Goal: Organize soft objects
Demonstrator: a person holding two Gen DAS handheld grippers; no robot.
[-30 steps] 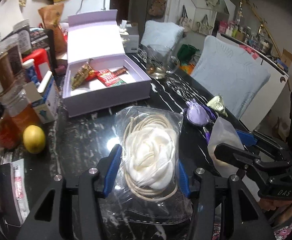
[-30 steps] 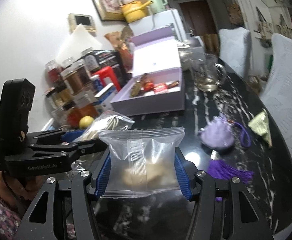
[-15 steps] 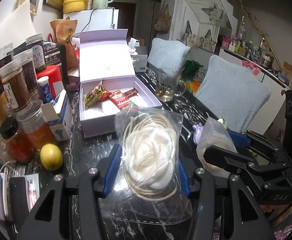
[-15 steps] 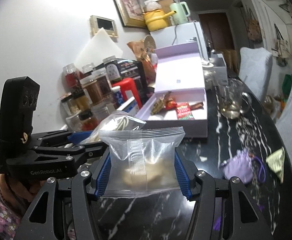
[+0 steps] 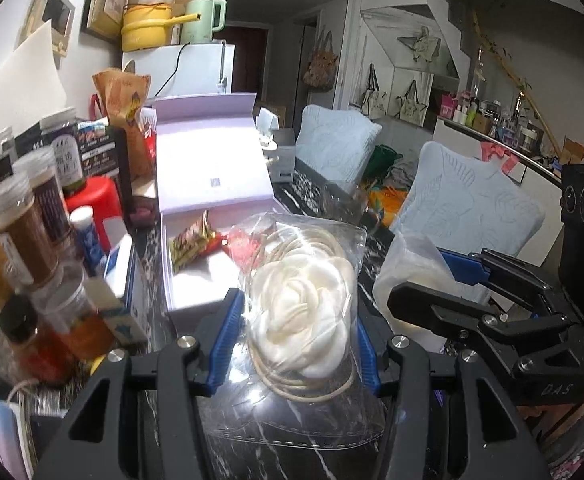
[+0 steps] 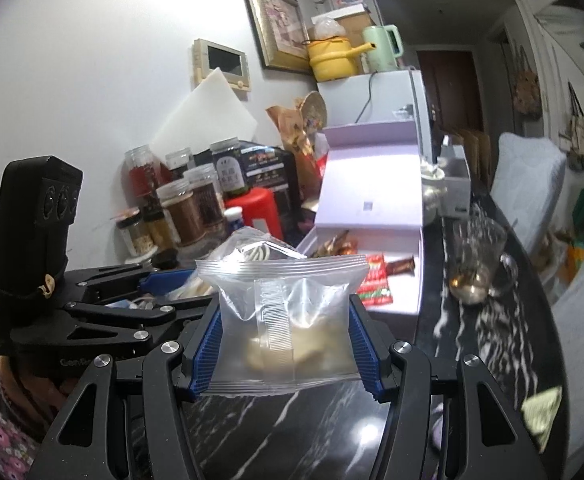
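Black white-veined marble tabletop carries our open lilac cardboard box, jars crowding its left. Before that box, our left gripper pinches a clear-bagged cream fabric rose; our right gripper pinches a frosted plastic pouch.

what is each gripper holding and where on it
Left gripper: clear bag with white fabric flower, pinched at its sides. Right gripper: frosted sealed pouch, also by its sides.

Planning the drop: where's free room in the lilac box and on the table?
Lilac box: bare floor at its near end, nearer than the candy wrappers. Table: bare marble between box and glass mug, and nearer. Crowded: jars left of the box.
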